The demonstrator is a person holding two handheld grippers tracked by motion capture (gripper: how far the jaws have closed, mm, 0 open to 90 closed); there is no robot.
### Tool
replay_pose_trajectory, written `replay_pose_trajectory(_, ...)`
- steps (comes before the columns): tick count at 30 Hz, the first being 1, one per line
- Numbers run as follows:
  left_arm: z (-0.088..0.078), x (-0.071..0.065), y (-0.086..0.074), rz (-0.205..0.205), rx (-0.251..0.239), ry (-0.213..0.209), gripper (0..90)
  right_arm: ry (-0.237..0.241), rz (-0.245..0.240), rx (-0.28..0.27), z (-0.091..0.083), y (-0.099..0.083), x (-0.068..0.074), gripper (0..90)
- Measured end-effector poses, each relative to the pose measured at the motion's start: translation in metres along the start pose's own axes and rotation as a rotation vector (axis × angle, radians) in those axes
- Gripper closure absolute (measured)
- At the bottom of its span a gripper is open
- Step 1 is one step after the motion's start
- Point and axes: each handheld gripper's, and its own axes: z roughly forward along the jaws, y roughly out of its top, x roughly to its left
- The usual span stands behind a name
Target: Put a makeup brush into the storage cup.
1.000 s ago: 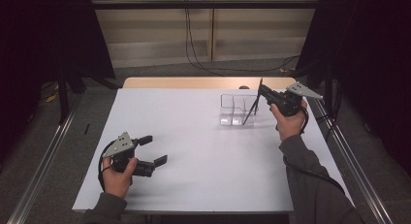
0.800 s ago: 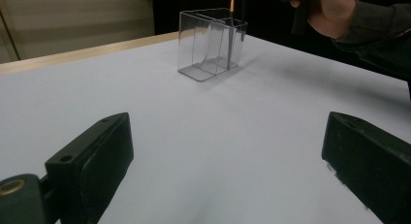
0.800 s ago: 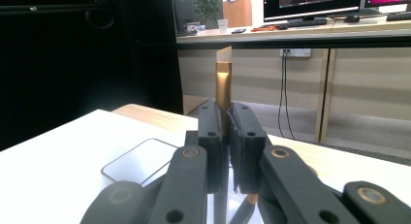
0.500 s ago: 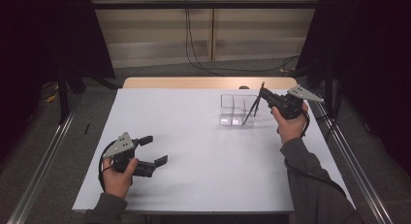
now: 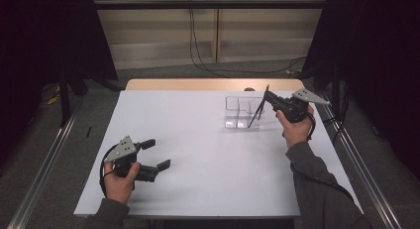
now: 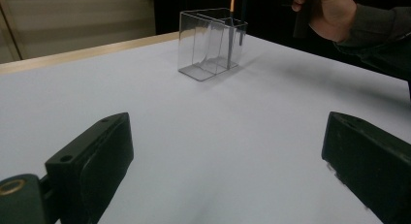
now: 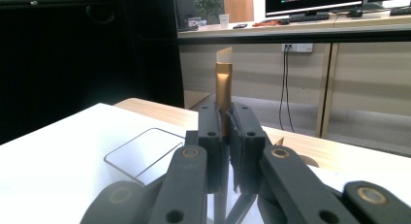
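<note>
One thin stick [image 5: 258, 110], clamped in the right gripper [image 5: 271, 98], slanted into the clear box [image 5: 236, 111] below; pushing sideways risked tipping it. The left gripper [image 5: 159, 154] gaped, empty.

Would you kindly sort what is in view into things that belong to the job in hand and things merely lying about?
In the job:
- slim dark pen with gold end, clamped in right gripper
- clear plastic divided box

Lying about:
- left gripper, open over white table

Beyond the tool's tip, 2 monitors [image 7: 315, 1] stand on a far desk [image 7: 291, 27], with a white cup [image 7: 223, 21] to their left. Cables [image 7: 285, 88] hang below a wall socket [image 7: 296, 48].
</note>
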Motion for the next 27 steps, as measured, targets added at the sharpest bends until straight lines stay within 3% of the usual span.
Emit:
replay_pose_trajectory(2, -0.001, 0.0006, -0.0007, -0.005, -0.006, -0.014, 4.2, 0.003, 0.01, 0.003, 0.0009, -0.0011, 0.001, 84.9)
replay_pose_trajectory(9, -0.0049, 0.0003, -0.0011, 0.003, 0.003, 0.01, 4.2, 0.011, 0.004, 0.007, 0.0034, -0.0014, 0.0036, 84.9)
replay_pose_trajectory(26, -0.0035, -0.0009, -0.0007, 0.006, 0.004, 0.002, 4.2, 0.001, 0.002, 0.023, 0.0003, -0.0032, 0.0038, 84.8)
replay_pose_trajectory(27, -0.0032, -0.0006, -0.0009, 0.002, 0.001, -0.013, 4.2, 0.002, -0.001, 0.023, 0.0004, -0.0033, 0.0036, 84.8)
